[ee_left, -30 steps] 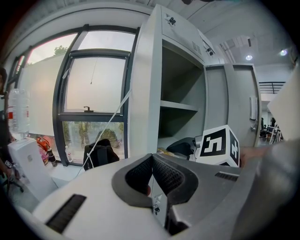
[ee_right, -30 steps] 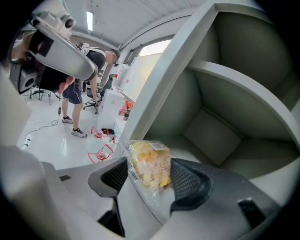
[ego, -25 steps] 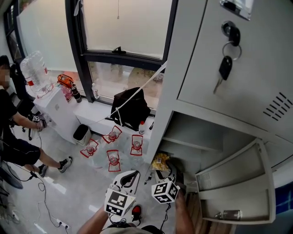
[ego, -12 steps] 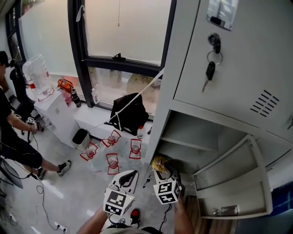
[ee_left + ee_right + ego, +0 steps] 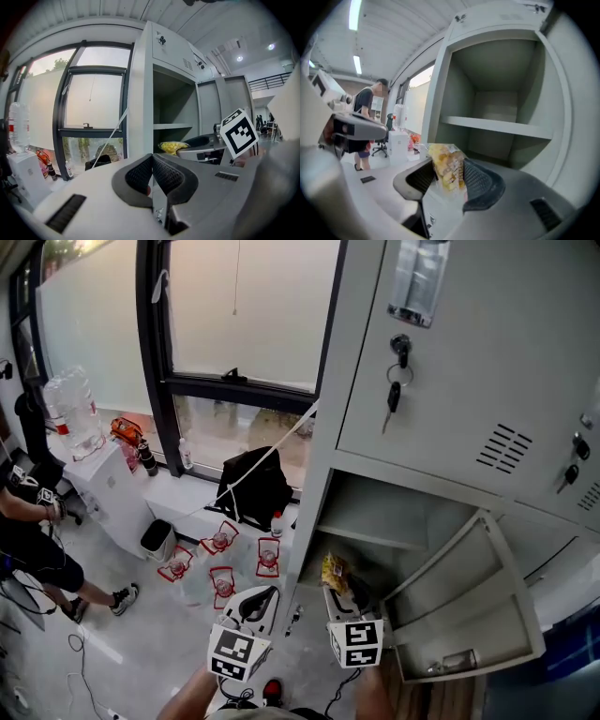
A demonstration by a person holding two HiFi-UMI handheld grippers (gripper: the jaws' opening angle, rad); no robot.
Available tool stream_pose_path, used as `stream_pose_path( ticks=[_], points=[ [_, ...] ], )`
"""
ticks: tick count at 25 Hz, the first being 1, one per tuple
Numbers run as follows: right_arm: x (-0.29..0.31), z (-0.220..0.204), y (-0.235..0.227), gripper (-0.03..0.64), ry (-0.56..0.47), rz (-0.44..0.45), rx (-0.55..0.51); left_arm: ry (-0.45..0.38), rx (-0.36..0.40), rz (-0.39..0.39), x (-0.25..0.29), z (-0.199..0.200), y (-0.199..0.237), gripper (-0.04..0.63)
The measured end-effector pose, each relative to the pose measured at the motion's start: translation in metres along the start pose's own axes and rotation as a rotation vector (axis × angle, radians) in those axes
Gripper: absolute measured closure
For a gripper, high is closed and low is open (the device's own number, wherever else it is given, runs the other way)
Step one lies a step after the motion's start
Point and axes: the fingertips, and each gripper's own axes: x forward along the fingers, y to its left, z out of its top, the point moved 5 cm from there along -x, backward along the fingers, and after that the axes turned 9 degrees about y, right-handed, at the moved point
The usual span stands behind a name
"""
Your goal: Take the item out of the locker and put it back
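Observation:
A yellow snack bag (image 5: 446,168) stands between the pads of my right gripper (image 5: 447,183), which press on it from both sides. In the head view the snack bag (image 5: 335,573) is at the mouth of the open lower locker compartment (image 5: 394,521), with the right gripper (image 5: 341,596) just below it. The left gripper (image 5: 259,601) hangs beside it to the left. In the left gripper view its jaws (image 5: 152,165) are shut with nothing between them, and the snack bag (image 5: 172,146) shows ahead on the right.
The locker's door (image 5: 469,606) swings open to the right. A shelf (image 5: 492,126) crosses the compartment. Keys (image 5: 394,395) hang from the upper door. Red-framed items (image 5: 221,563), a black bag (image 5: 253,488) and a white cabinet (image 5: 108,488) are on the floor left. A person (image 5: 28,549) stands far left.
The head view has tilted upward and shows more of the upper locker. Both grippers stay low in front of the compartment; the right one has shifted slightly right with the bag.

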Motion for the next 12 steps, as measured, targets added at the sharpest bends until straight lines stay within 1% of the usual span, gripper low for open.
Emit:
stream_pose_path(
  ticks=[3,5,12],
  points=[
    [-0.025,0.009,-0.011,0.419,-0.069,-0.004,0.113,-0.021,0.01,-0.017,-0.002,0.008,-0.006,0.574],
    [-0.042,0.011,-0.017,0.419,-0.101,-0.012,0.164,-0.03,0.021,-0.031,-0.002,0.013,-0.011,0.574],
    [-0.088,0.004,-0.023,0.42,-0.165,-0.059,0.242,-0.048,0.046,-0.089,0.005,0.022,-0.03,0.574]
  ],
)
